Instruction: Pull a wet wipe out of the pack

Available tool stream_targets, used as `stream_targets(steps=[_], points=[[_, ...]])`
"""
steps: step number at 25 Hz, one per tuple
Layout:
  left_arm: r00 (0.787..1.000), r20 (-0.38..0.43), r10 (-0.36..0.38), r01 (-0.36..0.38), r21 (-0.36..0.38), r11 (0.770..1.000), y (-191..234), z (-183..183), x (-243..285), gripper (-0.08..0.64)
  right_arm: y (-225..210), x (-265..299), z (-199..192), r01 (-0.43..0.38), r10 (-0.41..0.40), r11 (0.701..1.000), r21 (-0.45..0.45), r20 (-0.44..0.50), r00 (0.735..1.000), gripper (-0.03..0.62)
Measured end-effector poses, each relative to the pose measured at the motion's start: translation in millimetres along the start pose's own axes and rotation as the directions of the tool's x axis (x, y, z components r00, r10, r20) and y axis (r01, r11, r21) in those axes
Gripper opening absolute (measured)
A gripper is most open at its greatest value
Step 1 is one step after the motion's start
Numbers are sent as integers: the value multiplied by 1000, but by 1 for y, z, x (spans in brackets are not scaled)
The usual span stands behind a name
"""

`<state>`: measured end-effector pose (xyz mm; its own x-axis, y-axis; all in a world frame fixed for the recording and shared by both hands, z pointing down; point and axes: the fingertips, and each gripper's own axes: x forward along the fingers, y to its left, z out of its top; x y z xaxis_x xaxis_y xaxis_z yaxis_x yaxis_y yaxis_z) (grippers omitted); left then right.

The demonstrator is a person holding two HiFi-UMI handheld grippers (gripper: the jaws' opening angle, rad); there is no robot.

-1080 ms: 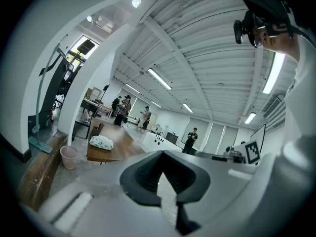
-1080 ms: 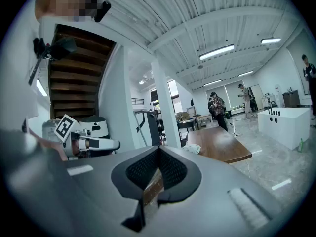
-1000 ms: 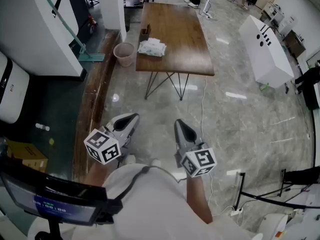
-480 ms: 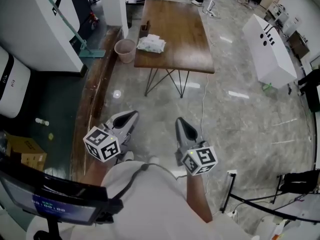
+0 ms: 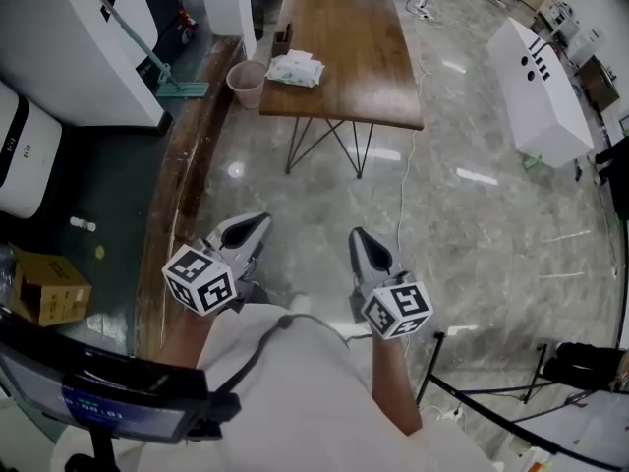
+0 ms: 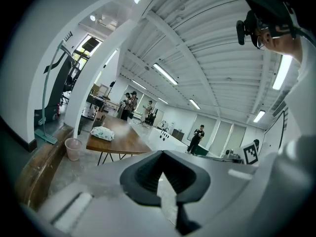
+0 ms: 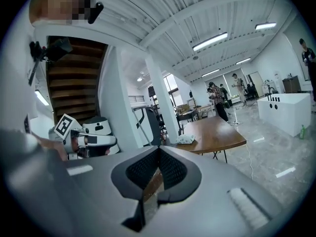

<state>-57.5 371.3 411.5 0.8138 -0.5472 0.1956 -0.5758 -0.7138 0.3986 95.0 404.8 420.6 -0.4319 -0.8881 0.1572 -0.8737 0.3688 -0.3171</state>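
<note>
The wet wipe pack (image 5: 295, 69), white with a green pattern, lies on the near left part of a brown wooden table (image 5: 364, 57), far ahead of me. It also shows small in the left gripper view as the pack (image 6: 102, 133) and in the right gripper view as the pack (image 7: 186, 139). My left gripper (image 5: 257, 222) and right gripper (image 5: 359, 236) are held side by side over the grey floor, well short of the table. The left gripper (image 6: 162, 154) and the right gripper (image 7: 159, 149) are both shut, with nothing between the jaws.
A pink bin (image 5: 245, 84) stands on the floor by the table's left corner. A dark holder (image 5: 283, 39) sits behind the pack. A raised wooden ledge (image 5: 182, 195) runs along the left, a white cabinet (image 5: 536, 77) at right, a cable (image 5: 401, 195) on the floor.
The view has shifted toward the table, which sits a little higher in the frame. Both grippers sit slightly lower in the frame and stay shut.
</note>
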Motion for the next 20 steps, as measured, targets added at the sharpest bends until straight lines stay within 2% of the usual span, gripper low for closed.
stream_targets(steps=[5,10,20], points=[[1000,-23,15,-16,-25,1000,-4,-14,7,5,-12,-10,-11,-5,6,1000,19,-29,1000,8],[1000,-15,12,-12,-20,1000,3,-4,23,5,-22,2,-15,-11,12,1000,22,-58,998,8],[1000,-10,-23,23,-23,999,71,24,81,5,-38,87,9,-34,33,999,-13,-68,997,8]])
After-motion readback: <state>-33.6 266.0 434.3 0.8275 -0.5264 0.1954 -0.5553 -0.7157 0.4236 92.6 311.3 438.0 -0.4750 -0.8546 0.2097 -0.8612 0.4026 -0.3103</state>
